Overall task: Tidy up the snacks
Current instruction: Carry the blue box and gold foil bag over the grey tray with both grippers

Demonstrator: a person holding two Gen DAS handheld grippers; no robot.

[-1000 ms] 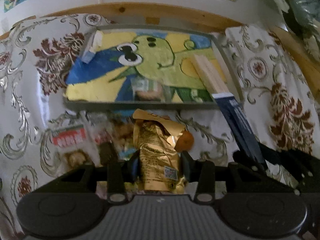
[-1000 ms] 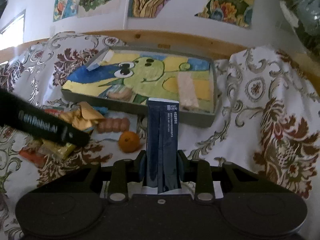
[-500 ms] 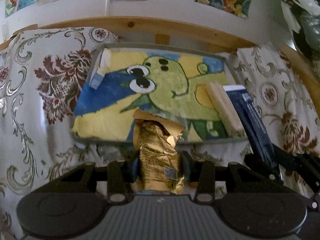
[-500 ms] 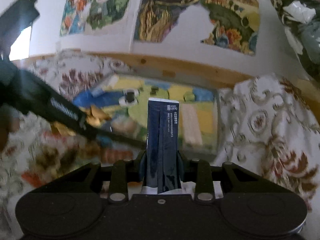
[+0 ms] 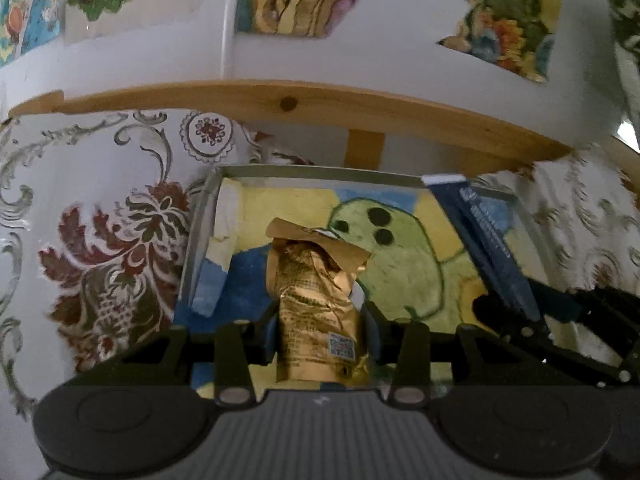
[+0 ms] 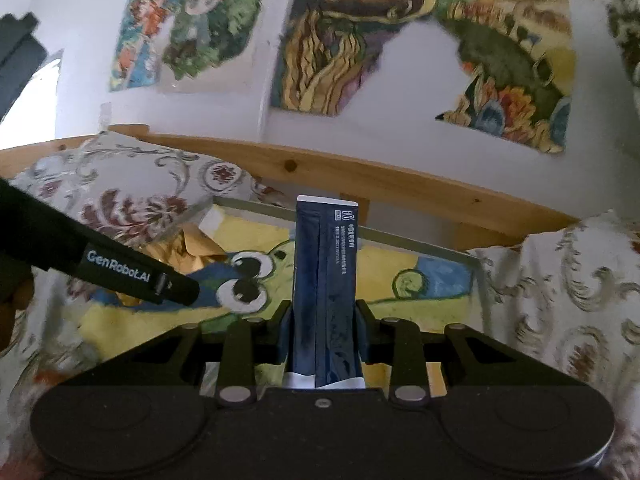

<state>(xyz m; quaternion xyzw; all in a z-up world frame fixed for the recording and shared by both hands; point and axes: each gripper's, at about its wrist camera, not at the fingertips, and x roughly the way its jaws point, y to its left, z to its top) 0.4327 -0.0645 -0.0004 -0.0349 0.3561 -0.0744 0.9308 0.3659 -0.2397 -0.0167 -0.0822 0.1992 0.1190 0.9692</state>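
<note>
Both tools have advanced from the loose snacks to above the painted tray [image 5: 202, 216] — my left tool [image 5: 320, 330] clenched on the gold packet [image 5: 316, 300], my right tool [image 6: 322, 330] on the dark blue sachet [image 6: 324, 280] — so I judge release into it comes next.

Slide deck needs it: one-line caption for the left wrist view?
Left gripper shut on a gold snack packet above the painted tray, right gripper's dark blue packet alongside.
</note>
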